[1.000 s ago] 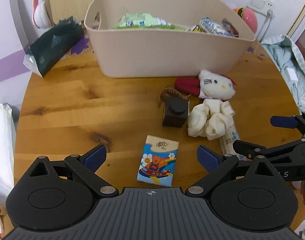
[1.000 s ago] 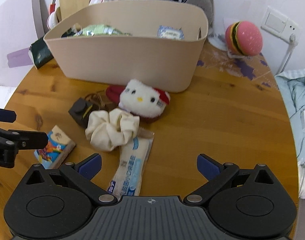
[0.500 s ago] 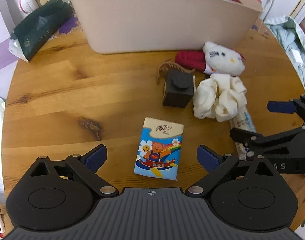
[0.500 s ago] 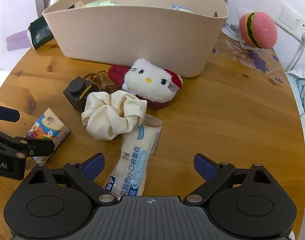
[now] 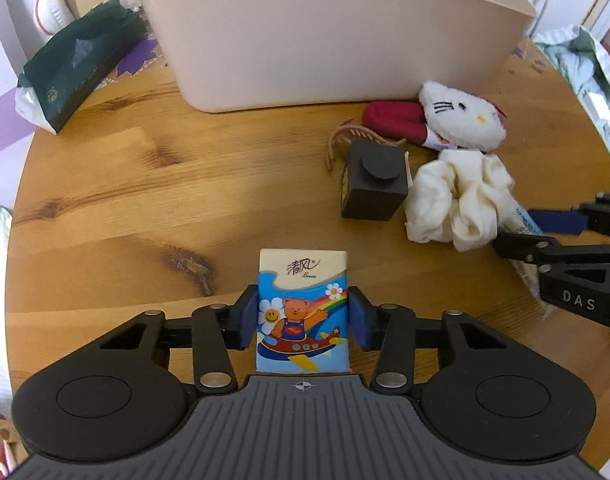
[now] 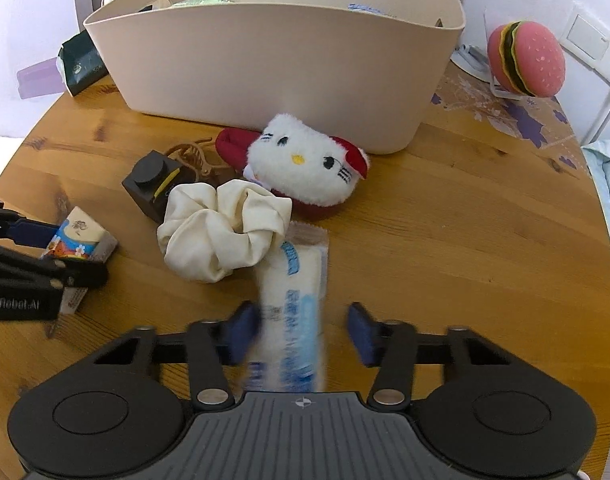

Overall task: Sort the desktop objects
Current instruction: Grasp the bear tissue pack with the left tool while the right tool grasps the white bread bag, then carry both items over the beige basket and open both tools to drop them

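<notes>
The tissue pack is clamped by the left claw. The right claw straddles the packet, unclosed; the scrunchie ahead could be dragged.

right gripper, fingers straddling wafer packet

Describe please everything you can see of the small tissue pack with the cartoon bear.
The tissue pack is a small flat rectangular packet in glossy wrap: cream top with Chinese characters, blue below with a bear on a red plane, a rainbow, a daisy and a smiley. It lies flat on the wooden table, apart from the other objects. The left tool is closed on it, a blue pad pressing each long side. It looks undamaged.
</notes>
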